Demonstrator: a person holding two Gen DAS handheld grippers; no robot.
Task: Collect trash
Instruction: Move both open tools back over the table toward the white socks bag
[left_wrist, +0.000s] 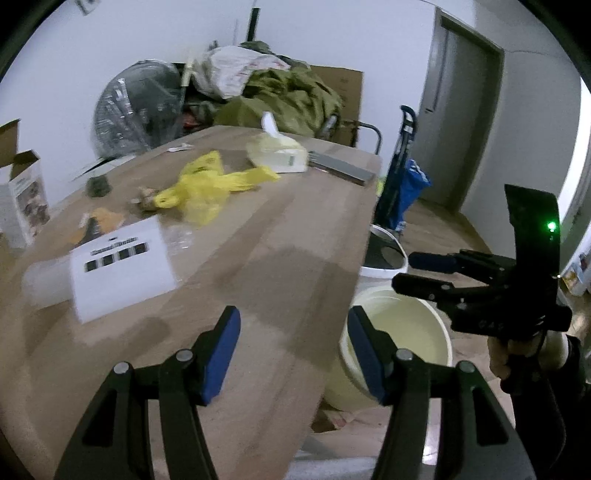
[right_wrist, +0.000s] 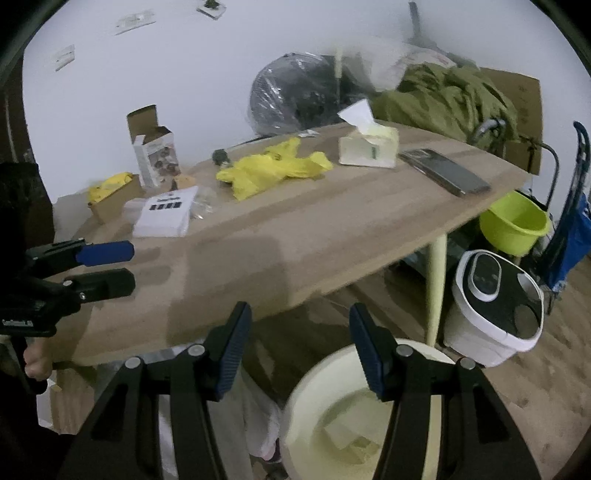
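On the wooden table (left_wrist: 280, 258) lie a crumpled yellow plastic bag (left_wrist: 207, 184) (right_wrist: 273, 170), a clear wrapper (left_wrist: 179, 234) and small brown scraps (left_wrist: 146, 199). A cream bin (left_wrist: 399, 339) (right_wrist: 354, 417) stands on the floor beside the table's near end, with pale scraps inside. My left gripper (left_wrist: 293, 354) (right_wrist: 127, 266) hovers over the table's near corner, open and empty. My right gripper (right_wrist: 301, 350) (left_wrist: 410, 271) hangs above the bin's rim, also open with nothing between its fingers.
A white card with black squares (left_wrist: 122, 266), a tissue box (right_wrist: 369, 146), a dark phone (right_wrist: 447, 171) and an opened carton (right_wrist: 155, 155) share the table. A white bucket with a black lid (right_wrist: 495, 306), a green basin (right_wrist: 513, 221) and a blue trolley (left_wrist: 406, 177) crowd the floor.
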